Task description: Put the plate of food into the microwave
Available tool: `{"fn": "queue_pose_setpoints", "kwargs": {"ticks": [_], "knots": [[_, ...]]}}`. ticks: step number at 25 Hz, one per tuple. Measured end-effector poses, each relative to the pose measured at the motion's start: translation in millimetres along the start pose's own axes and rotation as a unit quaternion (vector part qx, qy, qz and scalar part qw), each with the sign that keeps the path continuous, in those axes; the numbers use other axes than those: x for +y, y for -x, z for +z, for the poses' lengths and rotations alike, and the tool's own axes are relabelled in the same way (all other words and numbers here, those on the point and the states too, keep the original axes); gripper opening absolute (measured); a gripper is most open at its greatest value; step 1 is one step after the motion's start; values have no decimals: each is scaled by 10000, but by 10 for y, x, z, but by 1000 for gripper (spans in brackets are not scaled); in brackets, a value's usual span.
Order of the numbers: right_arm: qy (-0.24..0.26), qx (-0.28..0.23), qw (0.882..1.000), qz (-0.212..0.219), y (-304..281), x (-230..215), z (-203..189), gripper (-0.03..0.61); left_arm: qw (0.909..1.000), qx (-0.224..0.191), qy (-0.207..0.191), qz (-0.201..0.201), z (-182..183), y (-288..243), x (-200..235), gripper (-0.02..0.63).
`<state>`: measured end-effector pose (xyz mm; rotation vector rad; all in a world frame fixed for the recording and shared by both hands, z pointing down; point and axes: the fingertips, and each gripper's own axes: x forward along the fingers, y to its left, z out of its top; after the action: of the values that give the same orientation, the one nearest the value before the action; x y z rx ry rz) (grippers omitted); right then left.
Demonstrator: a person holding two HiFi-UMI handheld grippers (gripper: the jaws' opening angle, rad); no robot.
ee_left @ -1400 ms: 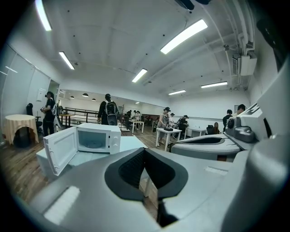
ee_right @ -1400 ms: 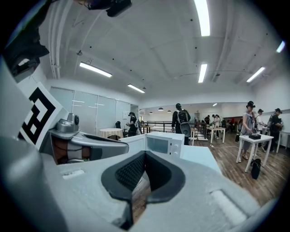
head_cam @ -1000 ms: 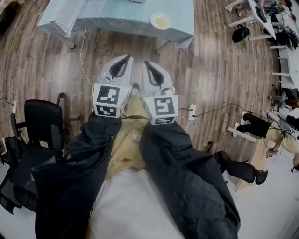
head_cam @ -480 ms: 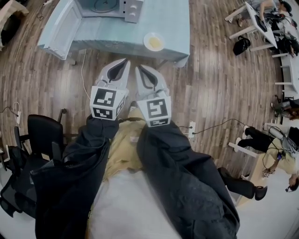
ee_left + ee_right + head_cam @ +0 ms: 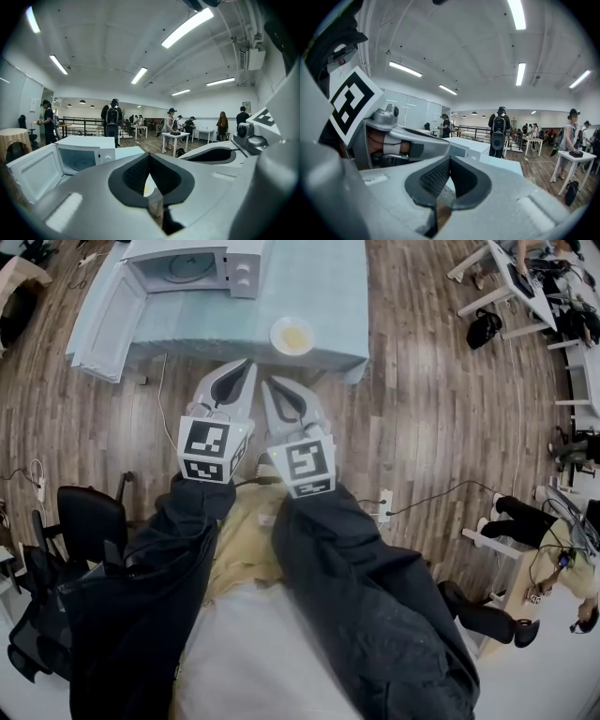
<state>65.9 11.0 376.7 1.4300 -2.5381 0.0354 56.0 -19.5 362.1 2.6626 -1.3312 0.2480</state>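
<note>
Plate of food (image 5: 292, 336) drawn nearer; lies on table (image 5: 319, 287) ahead of left gripper (image 5: 247, 364), right gripper (image 5: 269, 382), fingers closed, empty

I had bright, even light from long ceiling strips (image 5: 187, 27), which burned out to pure white in both tool views. On the head view the wooden floor (image 5: 441, 381) carried a pale sheen, and only soft shadows lay beside the counter (image 5: 309, 287). All three pictures bowed hard at the edges, and the tool views had black corners. Up close, the left tool (image 5: 149, 157) and right tool (image 5: 450, 159) looked slightly soft; the far room was reasonably sharp.
</note>
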Motion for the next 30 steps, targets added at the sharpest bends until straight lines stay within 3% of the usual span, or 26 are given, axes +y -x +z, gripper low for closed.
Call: {"fn": "queue_pose_setpoints", "kwargs": {"ticks": [5, 11, 17, 24, 30], "knots": [[-224, 39, 9997, -127, -37, -178, -96, -2, 9999, 141, -7, 79, -81, -103, 9, -3], [-336, 303, 9989, -116, -209, -176, -265, -2, 9990, 351, 249, 150, -315, -195, 198, -3], [-459, 559, 9962, -491, -449, -378, -367, -2, 9982, 417, 384, -176, -365, -481, 375, -3], [-539, 544, 9936, -825, -1150, -619, -149, -2, 9980, 352, 365, -367, -146, -875, 1029, -3], [-538, 658, 9930, -816, -1834, -600, -18, -2, 9973, 395, 454, -420, -79, -1099, 1669, -3]]}}
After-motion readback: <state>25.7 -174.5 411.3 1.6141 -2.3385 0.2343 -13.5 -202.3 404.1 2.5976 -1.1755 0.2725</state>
